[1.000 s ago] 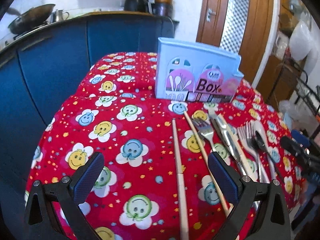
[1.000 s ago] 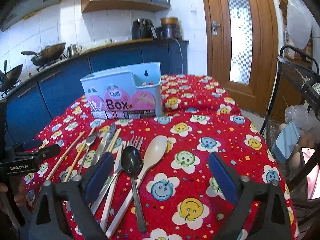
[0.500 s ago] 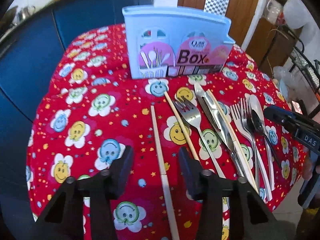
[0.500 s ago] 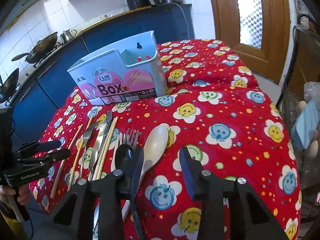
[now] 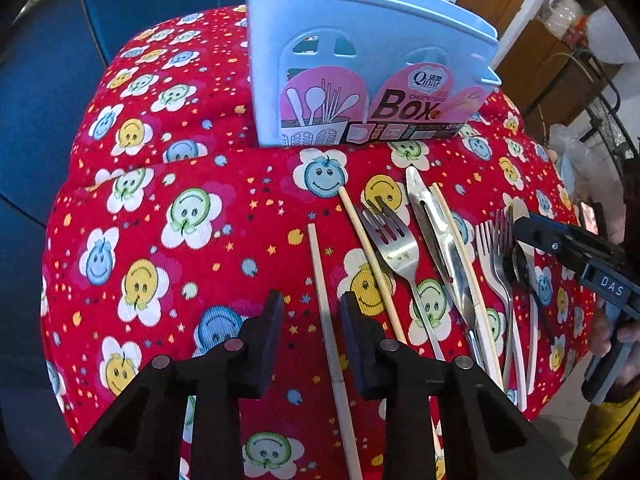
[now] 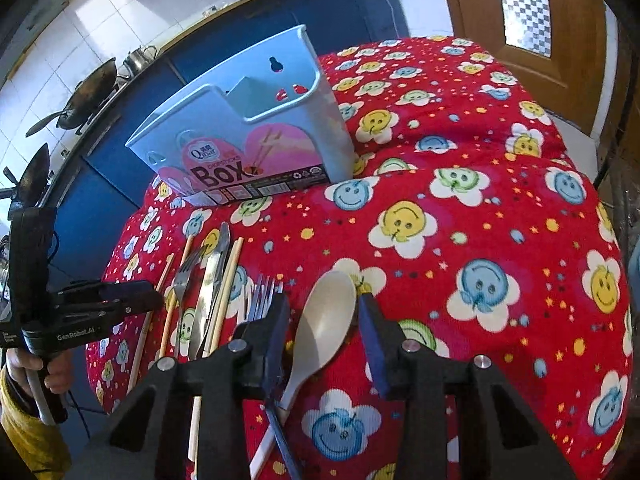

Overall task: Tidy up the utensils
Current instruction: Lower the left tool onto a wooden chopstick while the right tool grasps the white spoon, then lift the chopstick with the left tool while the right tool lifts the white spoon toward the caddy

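A light blue utensil box [image 5: 360, 76] stands at the back of the red smiley tablecloth [image 5: 168, 216]; it also shows in the right wrist view [image 6: 248, 136]. Utensils lie in a row in front of it: chopsticks, forks, a knife, spoons. My left gripper [image 5: 312, 320] is partly closed, its jaws straddling the leftmost chopstick [image 5: 324, 312] without touching it. My right gripper [image 6: 322, 320] is partly closed around the bowl of a cream spoon [image 6: 324, 324], low over the cloth; a dark spoon handle [image 6: 280, 432] lies under its left finger.
A steel fork [image 5: 394, 248], a knife [image 5: 436, 244] and more forks [image 5: 496, 264] lie right of the left gripper. A blue cabinet [image 5: 44, 92] stands behind the table, a wooden door [image 6: 532, 12] to the right. Woks [image 6: 88, 92] sit on the counter.
Both grippers have moved down and forward toward the utensils and narrowed their jaws, the left around the leftmost chopstick, the right around the cream spoon.
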The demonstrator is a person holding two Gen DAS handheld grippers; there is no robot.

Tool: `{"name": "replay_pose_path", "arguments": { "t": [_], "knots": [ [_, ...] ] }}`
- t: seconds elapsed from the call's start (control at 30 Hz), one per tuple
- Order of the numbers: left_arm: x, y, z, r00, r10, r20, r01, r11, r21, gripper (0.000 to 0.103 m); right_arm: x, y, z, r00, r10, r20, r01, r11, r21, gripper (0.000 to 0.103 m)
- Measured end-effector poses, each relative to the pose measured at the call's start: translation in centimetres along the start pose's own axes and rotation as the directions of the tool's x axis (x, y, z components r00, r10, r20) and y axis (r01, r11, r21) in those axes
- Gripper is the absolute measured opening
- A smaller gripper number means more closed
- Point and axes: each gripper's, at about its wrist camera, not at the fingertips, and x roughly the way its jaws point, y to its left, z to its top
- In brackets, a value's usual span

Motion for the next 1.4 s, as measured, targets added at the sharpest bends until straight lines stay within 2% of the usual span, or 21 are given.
{"name": "replay_pose_path", "arguments": {
  "t": [0.07, 0.13, 0.17, 0.2, 0.23, 0.27, 0.33, 0.43, 0.57, 0.67, 0.77, 0.87, 0.97, 1.07, 1.13, 1.3, 1.4],
  "knots": [
    [0.1, -0.3, 0.2, 1.0, -0.014, -0.007, 0.014, 1.0, 0.022, 0.028, 0.3, 0.0, 0.2, 1.0, 0.017, -0.017, -0.017, 1.0, 0.006, 0.036],
    [0.1, -0.6, 0.4, 1.0, -0.011, -0.012, 0.011, 0.999, 0.035, 0.026, 0.6, -0.1, 0.4, 0.999, 0.032, -0.031, -0.032, 0.999, 0.01, 0.026],
    [0.1, -0.6, 0.5, 1.0, -0.014, -0.012, 0.014, 0.999, 0.036, 0.022, 0.7, -0.2, 0.4, 0.999, 0.033, -0.033, -0.033, 0.999, 0.009, 0.022],
    [0.2, -0.5, 0.6, 1.0, -0.02, -0.01, 0.02, 0.999, 0.03, 0.017, 0.8, -0.3, 0.5, 0.999, 0.032, -0.034, -0.031, 0.999, 0.006, 0.012],
    [0.2, -0.3, 0.6, 1.0, -0.03, -0.004, 0.03, 0.999, 0.02, 0.014, 0.9, -0.4, 0.4, 0.999, 0.034, -0.036, -0.034, 0.999, 0.007, 0.01],
    [0.2, -0.2, 0.7, 0.999, -0.044, 0.005, 0.044, 0.999, 0.011, 0.007, 0.9, -0.6, 0.4, 0.998, 0.045, -0.035, -0.045, 0.999, 0.011, 0.009],
    [0.2, 0.2, 0.6, 0.998, -0.057, 0.016, 0.057, 0.998, -0.004, 0.006, 0.6, -0.8, 0.4, 0.998, 0.061, -0.019, -0.061, 0.998, 0.015, 0.008],
    [-0.5, 0.4, 0.5, 0.996, -0.058, 0.063, 0.059, 0.998, -0.016, 0.005, -0.5, -0.4, 0.5, 0.997, 0.069, 0.046, -0.069, 0.998, -0.009, 0.007],
    [-3.1, 0.7, -0.1, 0.981, -0.043, 0.191, 0.048, 0.999, -0.018, 0.004, -2.6, 0.8, 1.0, 0.984, 0.041, 0.172, -0.029, 0.997, -0.072, 0.007],
    [-5.6, 0.6, -0.4, 0.951, -0.047, 0.304, 0.054, 0.998, -0.015, 0.004, -4.1, 1.8, 1.5, 0.961, 0.032, 0.276, -0.001, 0.994, -0.111, 0.007],
    [-7.7, 0.3, -0.1, 0.919, -0.047, 0.392, 0.054, 0.999, -0.007, 0.004, -5.7, 2.7, 2.1, 0.927, 0.013, 0.374, 0.042, 0.989, -0.139, 0.007],
    [-9.9, 0.4, 0.5, 0.866, -0.075, 0.494, 0.094, 0.995, -0.014, 0.004, -7.3, 3.4, 3.2, 0.893, 0.001, 0.451, 0.076, 0.985, -0.153, 0.006],
    [-11.4, 0.1, 1.2, 0.824, -0.075, 0.562, 0.098, 0.995, -0.011, 0.004, -8.7, 4.3, 4.2, 0.855, -0.013, 0.518, 0.12, 0.978, -0.172, 0.006],
    [-12.8, -0.2, 2.5, 0.794, -0.099, 0.6, 0.123, 0.992, 0.001, 0.004, -10.1, 5.0, 5.1, 0.817, 0.005, 0.577, 0.128, 0.974, -0.189, 0.006],
    [-14.2, -0.5, 3.3, 0.772, -0.1, 0.628, 0.118, 0.993, 0.013, 0.004, -10.8, 5.6, 5.7, 0.8, 0.011, 0.6, 0.137, 0.97, -0.2, 0.006],
    [-16.8, -0.6, 5.9, 0.743, -0.089, 0.663, 0.115, 0.993, 0.004, 0.004, -11.9, 7.2, 8.5, 0.784, 0.021, 0.62, 0.152, 0.962, -0.225, 0.006],
    [-18.2, -0.8, 7.0, 0.729, -0.061, 0.682, 0.083, 0.997, 0.0, 0.004, -12.4, 8.0, 9.7, 0.767, 0.038, 0.641, 0.152, 0.959, -0.239, 0.006]
  ]
}}
